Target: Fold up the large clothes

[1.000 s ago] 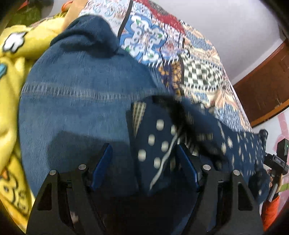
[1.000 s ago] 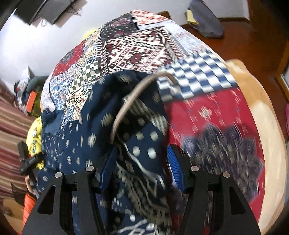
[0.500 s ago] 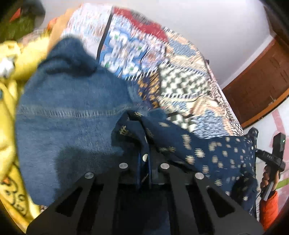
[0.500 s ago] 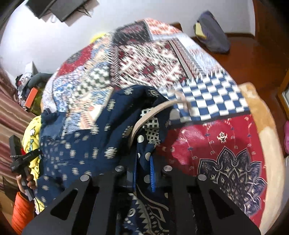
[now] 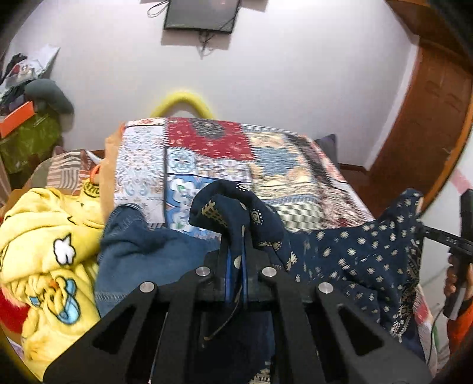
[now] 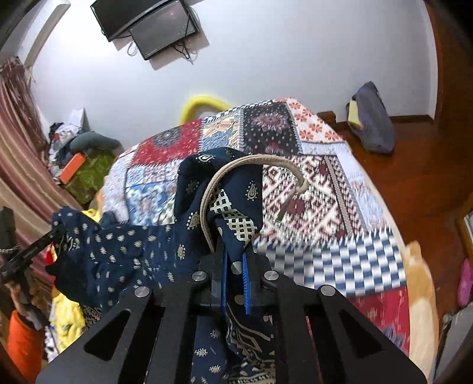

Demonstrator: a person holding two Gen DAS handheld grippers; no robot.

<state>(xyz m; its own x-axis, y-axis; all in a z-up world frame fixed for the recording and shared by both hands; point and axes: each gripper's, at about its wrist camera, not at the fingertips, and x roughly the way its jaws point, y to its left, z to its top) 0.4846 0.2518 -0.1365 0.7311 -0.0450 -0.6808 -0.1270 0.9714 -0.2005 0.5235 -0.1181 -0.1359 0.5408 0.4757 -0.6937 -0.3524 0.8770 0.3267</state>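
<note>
A navy garment with a pale dotted print hangs stretched between both grippers above the patchwork bed. My left gripper is shut on one bunched corner of it, the blue pads pinching the cloth. My right gripper is shut on the other corner, where a beige cord loops out of the fabric. In the right wrist view the garment sags to the left toward the other hand's tool. The lower part of the garment drops out of sight behind the gripper bodies.
Blue jeans and a yellow cartoon blanket lie piled at the bed's left. A screen hangs on the white wall. A yellow hoop stands behind the bed. A dark bag sits on the wooden floor at right.
Both grippers went from open around the navy cloth to shut on it. Both then rose, lifting the garment off the bed, so the wall and screen came into view.
</note>
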